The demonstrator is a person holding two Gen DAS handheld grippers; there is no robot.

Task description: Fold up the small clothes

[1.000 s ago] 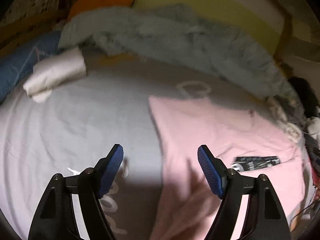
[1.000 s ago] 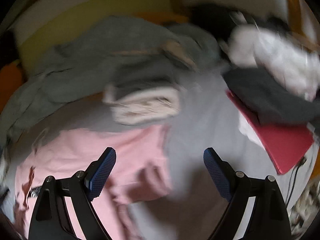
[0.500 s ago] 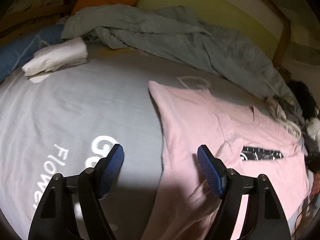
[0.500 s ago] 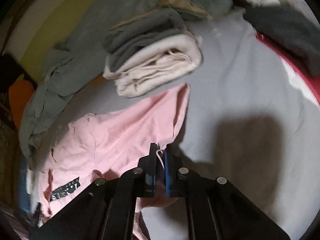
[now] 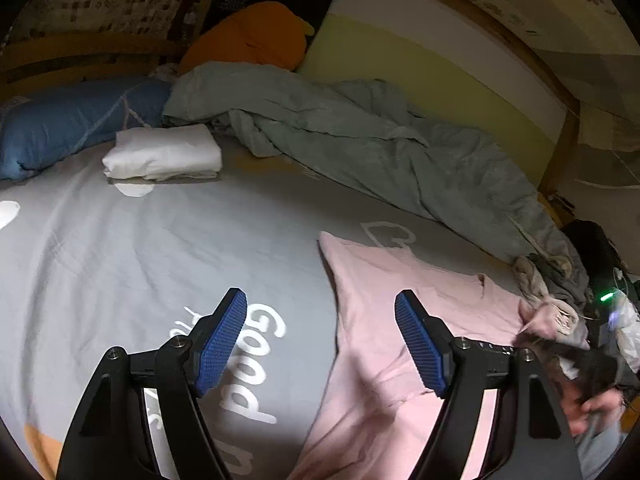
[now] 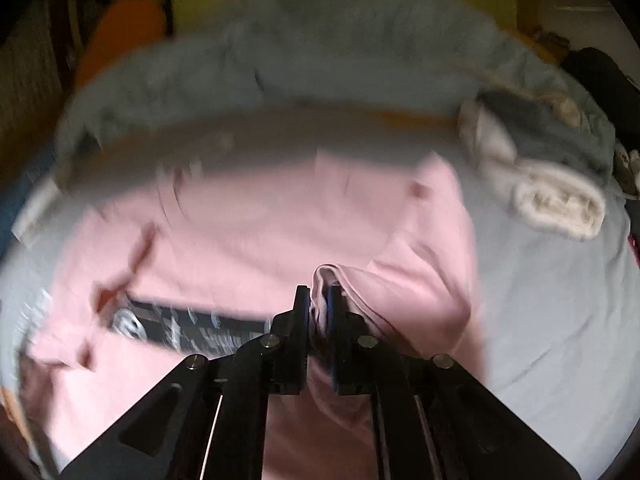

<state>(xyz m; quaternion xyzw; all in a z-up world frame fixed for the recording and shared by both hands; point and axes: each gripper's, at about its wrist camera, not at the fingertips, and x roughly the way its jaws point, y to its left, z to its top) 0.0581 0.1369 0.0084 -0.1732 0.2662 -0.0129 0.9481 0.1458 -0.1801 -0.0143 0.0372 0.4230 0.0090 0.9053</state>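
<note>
So the pink t-shirt [image 5: 384,320] is spread out on the grey bedsheet [image 5: 160,248], and everything else can be placed from it. The right gripper [image 6: 318,304] is clamped on a bunched fold of the shirt's edge, with pink fabric seen squeezed between the two blue pads; the jaws have just been eased apart a touch, but cloth is still pinched there. That pinched bit is lifted over the shirt's front, just above the black printed strip [image 6: 188,330]. The right wrist view is smeared by motion, so finer detail can't be made out.

The left gripper [image 5: 320,344] is held with its jaws wide apart and nothing between them, hovering over the shirt's near-left edge, one pad above the sheet's "Good" lettering [image 5: 256,364], the other above pink fabric.

Beyond the shirt a crumpled grey-green blanket [image 5: 360,136] is piled. A folded white garment [image 5: 164,156] is parked well off to the far left of the shirt, and a rolled cream and grey bundle [image 6: 560,204] is sitting just past its right side
</note>
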